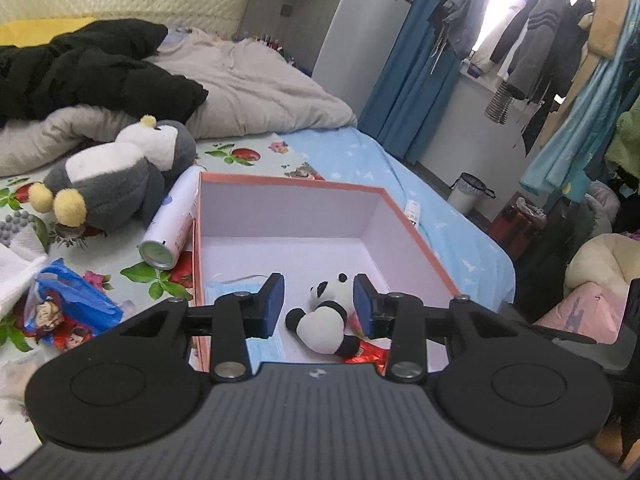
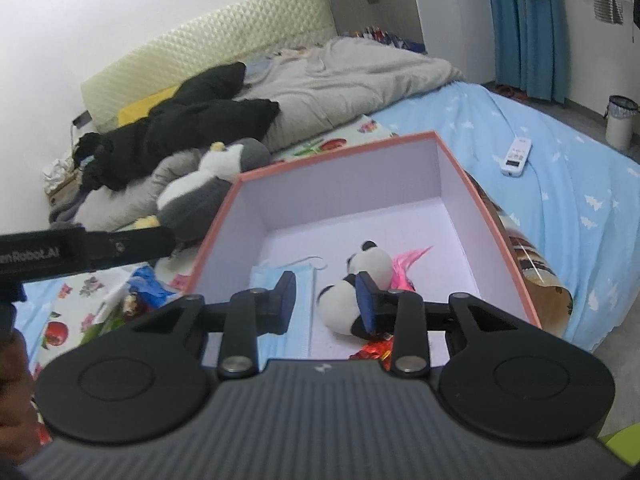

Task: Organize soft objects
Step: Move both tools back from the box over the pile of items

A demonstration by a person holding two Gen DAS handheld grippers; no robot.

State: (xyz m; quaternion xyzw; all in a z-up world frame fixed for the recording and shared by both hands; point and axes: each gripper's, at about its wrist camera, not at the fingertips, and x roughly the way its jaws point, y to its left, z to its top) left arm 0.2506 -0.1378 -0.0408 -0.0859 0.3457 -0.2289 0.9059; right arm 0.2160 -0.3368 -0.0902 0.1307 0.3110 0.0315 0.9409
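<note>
Panda plush (image 1: 326, 316) flat in box (image 1: 416, 236), head toward far wall; both jaws spread, empty.

Ahead of me stands a bed (image 1: 360, 156) with a light blue sheet, a cream padded headboard (image 2: 208, 52) against a white wall (image 2: 120, 8). Blue curtains (image 1: 408, 80) flank a bright window (image 1: 508, 12). Clothes (image 1: 548, 40) hang on a rack. A waste bin (image 2: 620, 122) stands on the grey floor.

Small panda plush (image 2: 362, 292), blue face mask (image 2: 298, 280) and pink feathery thing (image 2: 408, 266) inside open pink-rimmed box (image 2: 498, 236) on bed.
</note>
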